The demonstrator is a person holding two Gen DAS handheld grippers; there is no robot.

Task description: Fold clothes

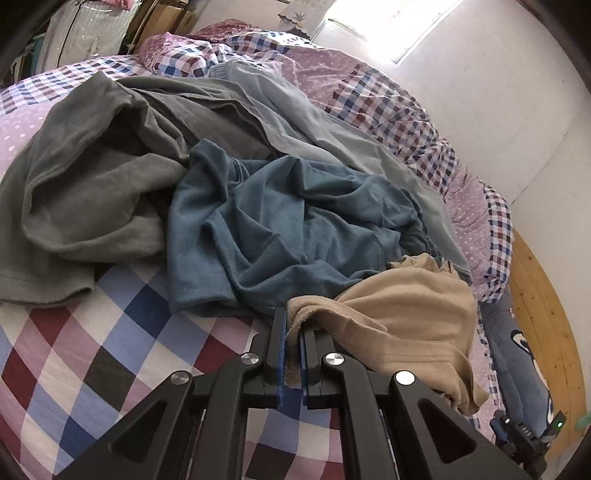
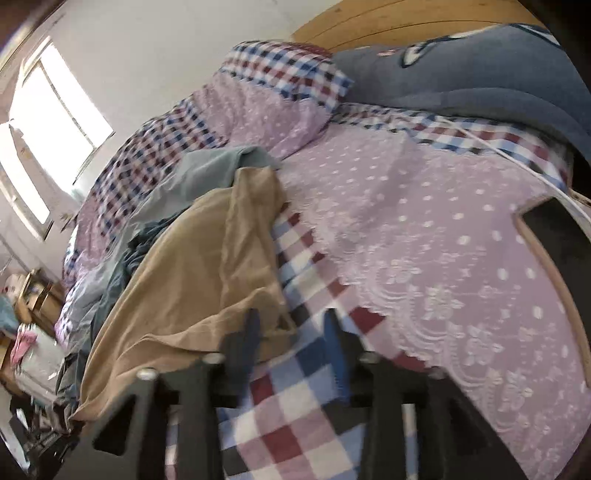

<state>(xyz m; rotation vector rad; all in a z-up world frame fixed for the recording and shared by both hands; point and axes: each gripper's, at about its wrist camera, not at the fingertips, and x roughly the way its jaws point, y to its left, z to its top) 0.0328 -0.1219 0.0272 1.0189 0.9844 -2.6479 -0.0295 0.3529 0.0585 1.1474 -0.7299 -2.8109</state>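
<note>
L gripper [image 1: 291, 328]: clenched on a bunched edge of the tan garment [image 1: 399, 314]; cloth pinched between the blue pads, jaws all but touching.
R gripper [image 2: 291, 328]: released, jaws apart w/ only checked sheet between them; left finger tip lies against the tan garment's hem, no grip. View is blurred.
Tan garment: landmark for the rest. In L view it lies crumpled on the bed, drooping to the right of the L gripper; in R view it runs as a long strip up the bed, away from the R gripper.
Teal garment [image 1: 288, 221]: just behind the tan garment, touching it, rumpled.
Grey garment [image 1: 96, 177]: beyond the teal one, well apart from the tan garment.
Pale blue garment [image 1: 295, 110]: behind the teal one, its edge runs down to the tan garment.
Checked sheet [image 1: 92, 350]: under the tan garment & both grippers.
Lilac dotted quilt [image 2: 424, 229]: beside the tan garment on R gripper's side.
Blue pillow [image 2: 480, 66]: well past the tan garment, at the wooden headboard [image 2: 369, 22].
</note>
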